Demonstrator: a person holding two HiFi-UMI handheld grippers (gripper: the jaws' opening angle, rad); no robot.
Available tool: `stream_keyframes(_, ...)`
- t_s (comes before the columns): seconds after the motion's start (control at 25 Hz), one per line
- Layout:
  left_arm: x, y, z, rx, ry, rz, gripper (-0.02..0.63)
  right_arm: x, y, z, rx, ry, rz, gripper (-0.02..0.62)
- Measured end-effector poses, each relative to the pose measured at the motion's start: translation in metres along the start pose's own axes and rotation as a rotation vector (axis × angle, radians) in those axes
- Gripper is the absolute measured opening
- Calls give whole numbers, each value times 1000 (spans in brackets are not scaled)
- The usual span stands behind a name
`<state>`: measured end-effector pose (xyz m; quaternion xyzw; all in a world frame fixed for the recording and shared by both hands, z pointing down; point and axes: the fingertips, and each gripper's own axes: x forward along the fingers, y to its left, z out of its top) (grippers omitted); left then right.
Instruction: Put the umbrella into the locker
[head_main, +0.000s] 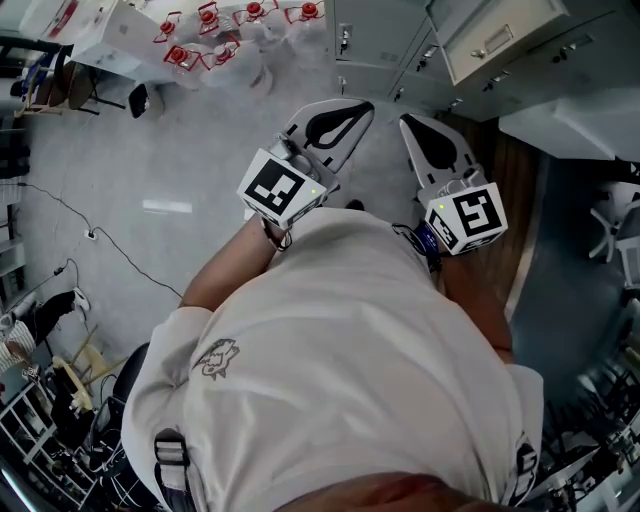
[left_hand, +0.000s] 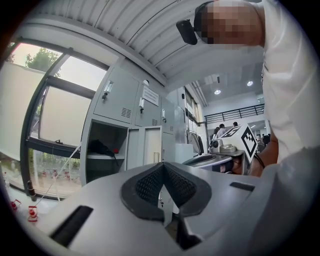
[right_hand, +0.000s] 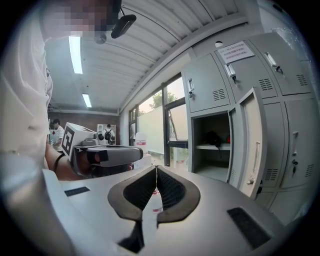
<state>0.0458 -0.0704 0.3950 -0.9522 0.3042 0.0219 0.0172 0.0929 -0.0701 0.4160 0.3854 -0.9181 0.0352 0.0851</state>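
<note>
The dark umbrella (left_hand: 101, 147) lies folded on the shelf inside an open grey locker (left_hand: 89, 131), a red bit at its end. From the other side the umbrella (right_hand: 215, 137) shows in the same locker (right_hand: 199, 145), whose door (right_hand: 252, 145) stands swung out. My left gripper (left_hand: 162, 166) is shut with nothing between its jaws, well short of the locker. The right gripper (right_hand: 156, 167) is shut and empty too. In the head view both, left gripper (head_main: 345, 118) and right gripper (head_main: 425, 140), are held side by side before the person's chest.
A row of closed grey lockers (head_main: 380, 30) lines the wall ahead. Tall windows (left_hand: 55, 120) stand left of the open locker. Several red-and-white items (head_main: 210, 40) sit on the pale floor. People stand far off down the room (left_hand: 222, 129).
</note>
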Motion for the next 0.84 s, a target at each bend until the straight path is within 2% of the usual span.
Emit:
stream_keyframes(0.32,3,-18,1,0,-2,7,12,-17,0,-2,4,-7,9,42)
stream_keyframes(0.44,5,-27,-2,5,2,-12,12,-21,-1,-4,2,-11,10,41)
stream_keyframes(0.84,7,-31,2,8,-3,-11,12,-27,-6,1,-5,-16,10,41)
